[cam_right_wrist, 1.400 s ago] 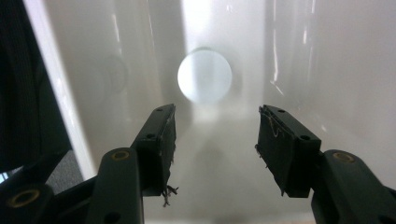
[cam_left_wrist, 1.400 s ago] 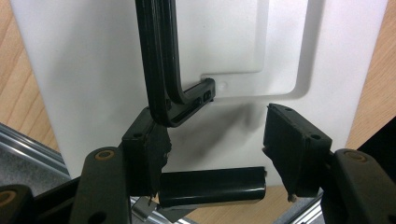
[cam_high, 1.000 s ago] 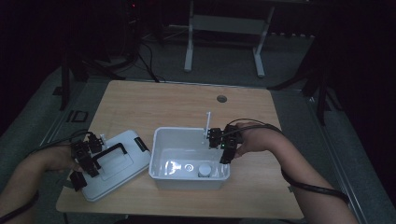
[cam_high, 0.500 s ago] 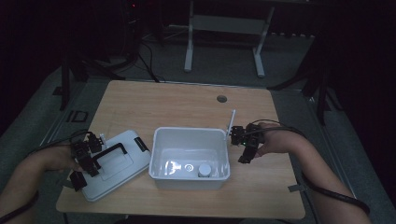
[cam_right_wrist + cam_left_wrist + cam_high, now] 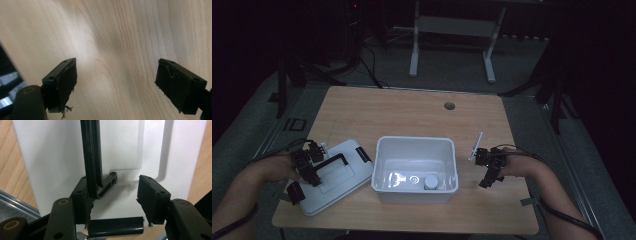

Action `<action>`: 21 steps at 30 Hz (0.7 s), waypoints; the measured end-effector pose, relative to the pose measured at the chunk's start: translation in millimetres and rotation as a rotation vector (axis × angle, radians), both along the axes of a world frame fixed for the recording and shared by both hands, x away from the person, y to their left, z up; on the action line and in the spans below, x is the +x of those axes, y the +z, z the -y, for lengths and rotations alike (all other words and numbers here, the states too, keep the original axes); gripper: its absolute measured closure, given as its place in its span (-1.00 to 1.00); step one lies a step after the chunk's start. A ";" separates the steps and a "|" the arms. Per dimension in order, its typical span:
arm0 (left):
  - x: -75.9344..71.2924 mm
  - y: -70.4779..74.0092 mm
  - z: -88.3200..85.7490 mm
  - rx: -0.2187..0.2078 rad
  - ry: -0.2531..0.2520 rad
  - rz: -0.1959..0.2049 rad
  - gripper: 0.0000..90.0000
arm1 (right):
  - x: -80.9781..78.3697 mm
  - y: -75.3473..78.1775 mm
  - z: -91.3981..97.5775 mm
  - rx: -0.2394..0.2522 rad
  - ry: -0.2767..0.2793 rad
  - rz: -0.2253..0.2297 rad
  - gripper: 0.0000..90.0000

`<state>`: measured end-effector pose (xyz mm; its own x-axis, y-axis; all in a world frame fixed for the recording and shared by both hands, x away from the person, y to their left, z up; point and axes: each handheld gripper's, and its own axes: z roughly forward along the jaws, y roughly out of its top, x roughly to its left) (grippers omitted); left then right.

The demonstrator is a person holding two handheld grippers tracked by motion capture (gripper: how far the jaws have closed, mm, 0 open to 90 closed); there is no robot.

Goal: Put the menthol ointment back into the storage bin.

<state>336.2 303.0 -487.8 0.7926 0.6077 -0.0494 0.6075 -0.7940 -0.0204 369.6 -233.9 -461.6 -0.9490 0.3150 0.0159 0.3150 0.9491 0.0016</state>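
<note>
My left tool [image 5: 307, 167] sits over the white lid [image 5: 337, 177] lying flat at the worktop's [image 5: 412, 110] near left corner; its jaws, half open and just closing, straddle the lid's black handle [image 5: 93, 170], one pad against it, the other clear. My right tool [image 5: 488, 167] hangs over bare wood right of the white bin [image 5: 414, 192], jaws just opened wide, empty. In the bin lie a small white round container [image 5: 430, 182] and two other small items I cannot identify. No readable writing.
</note>
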 end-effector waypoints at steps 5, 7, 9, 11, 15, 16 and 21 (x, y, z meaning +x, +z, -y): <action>0.4 -2.4 2.1 0.003 -0.006 0.001 0.14 | -5.9 -17.1 9.0 -0.054 0.025 0.006 -0.62; 1.2 -2.1 2.6 -0.001 -0.003 -0.002 0.23 | -8.5 -20.7 11.5 -0.081 0.033 0.008 -0.62; 1.3 -3.1 3.8 0.012 -0.010 -0.010 0.31 | -10.8 -22.1 13.7 -0.090 0.033 0.016 -0.62; 2.1 -4.7 6.1 0.037 -0.002 -0.020 0.39 | -13.0 -22.8 15.7 -0.102 0.035 0.021 -0.62; 3.4 -4.5 8.9 0.052 -0.007 -0.026 0.48 | -16.1 -24.0 19.8 -0.117 0.035 0.016 -0.62; 3.8 -4.6 9.1 0.057 -0.005 -0.025 0.52 | -16.5 -24.5 21.1 -0.115 0.031 0.015 -0.62; 5.5 -5.7 8.5 0.066 -0.003 -0.019 0.69 | -16.7 -26.0 23.4 -0.118 0.025 0.017 -0.62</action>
